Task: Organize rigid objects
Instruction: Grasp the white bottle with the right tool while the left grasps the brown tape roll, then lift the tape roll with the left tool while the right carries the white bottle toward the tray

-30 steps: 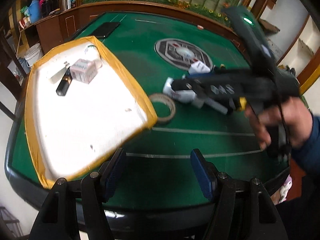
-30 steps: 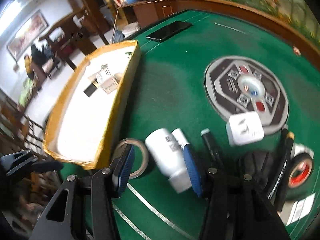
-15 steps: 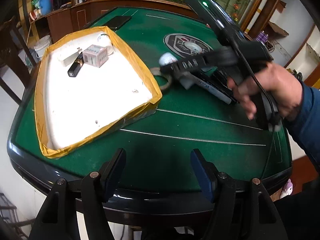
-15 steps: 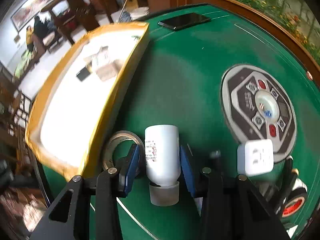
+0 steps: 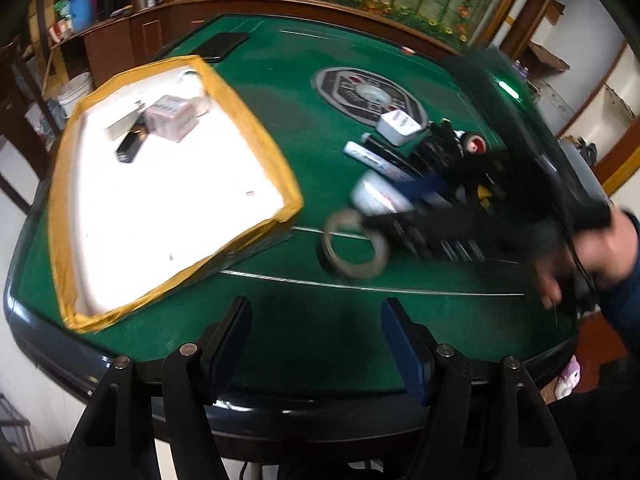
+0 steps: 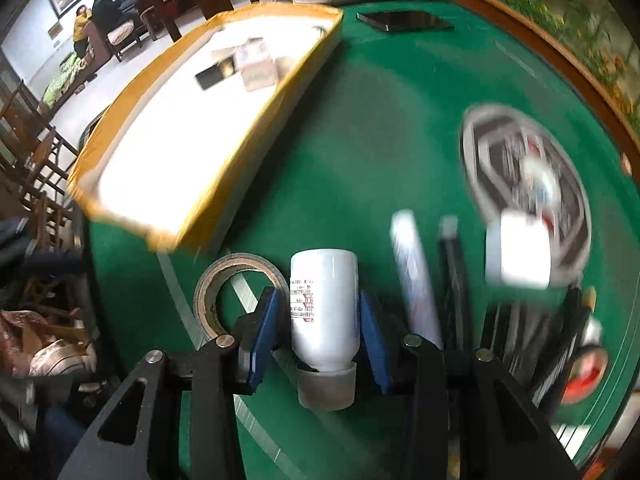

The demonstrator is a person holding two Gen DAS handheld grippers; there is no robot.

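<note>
Left wrist view, your left gripper (image 5: 316, 344): fingers apart, nothing between them, over the bare near edge of the green table (image 5: 280, 308)
Left wrist view, tray (image 5: 256, 136): yellow-rimmed, white floor, small box (image 5: 170, 116) and dark flat item in its far corner
Left wrist view, tape roll (image 5: 354, 246): on the felt, just right of the tray
Right wrist view, your right gripper (image 6: 320, 332): fingers clamped on the white bottle (image 6: 324, 304), blue pads against both sides, cap towards the camera
Right wrist view, bottle position: just beside the tape roll, near the tray's corner
Right wrist view, phone (image 6: 404, 21): flat at the table's far side
</note>
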